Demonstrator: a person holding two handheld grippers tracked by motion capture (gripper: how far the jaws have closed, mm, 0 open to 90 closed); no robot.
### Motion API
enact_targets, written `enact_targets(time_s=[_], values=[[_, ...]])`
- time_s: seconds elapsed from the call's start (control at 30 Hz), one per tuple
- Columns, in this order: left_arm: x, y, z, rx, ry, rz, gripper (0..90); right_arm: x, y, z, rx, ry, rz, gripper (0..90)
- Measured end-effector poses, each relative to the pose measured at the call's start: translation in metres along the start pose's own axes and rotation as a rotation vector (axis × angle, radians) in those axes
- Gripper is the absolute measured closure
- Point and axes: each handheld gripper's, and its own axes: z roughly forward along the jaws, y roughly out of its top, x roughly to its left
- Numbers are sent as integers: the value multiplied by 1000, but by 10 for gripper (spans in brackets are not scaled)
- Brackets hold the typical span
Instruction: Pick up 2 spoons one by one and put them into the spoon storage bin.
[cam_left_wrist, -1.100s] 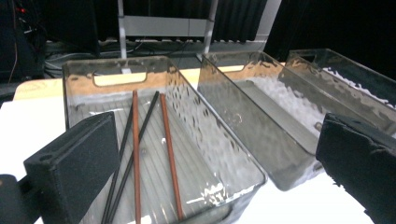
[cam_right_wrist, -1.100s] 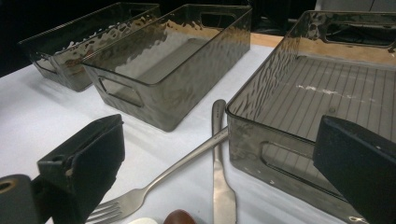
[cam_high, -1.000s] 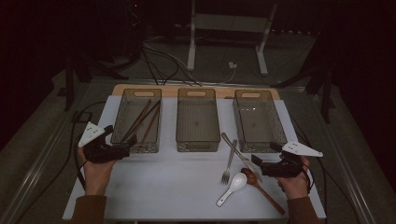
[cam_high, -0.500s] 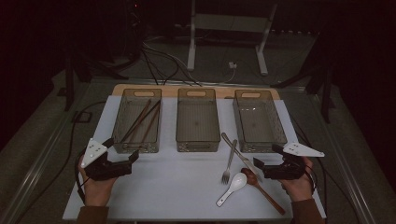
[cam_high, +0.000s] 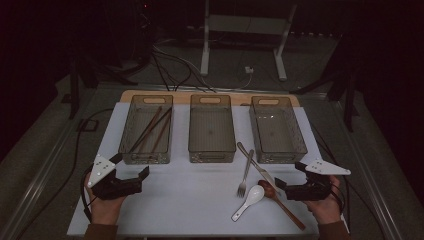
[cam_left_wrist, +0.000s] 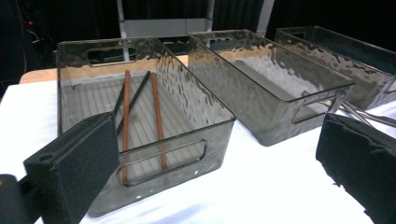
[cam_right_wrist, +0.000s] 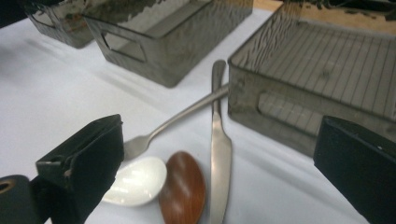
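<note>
Three clear bins stand in a row: the left bin holds several chopsticks, the middle bin and right bin look bare. On the white table lie a fork, a knife, a white spoon and a wooden spoon. My left gripper is open, just in front of the left bin, with the chopsticks ahead of its jaws. My right gripper is open, right of the cutlery; the knife, wooden spoon, white spoon and fork lie between its jaws.
The white table cover has free room in the front middle between my hands. Cables trail off the left side. A metal stand is on the dark floor beyond the table.
My left gripper has drawn back from the left bin toward the table's front edge. The right gripper has barely shifted.
</note>
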Motion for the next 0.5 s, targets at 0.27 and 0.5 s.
enact_targets(time_s=[0.27, 0.5], values=[[-3, 0, -1, -1, -1, 8, 6, 1, -14, -3, 59, -8, 3, 24], [-3, -1, 1, 1, 3, 8, 6, 4, -21, -2, 115, -25, -7, 28]])
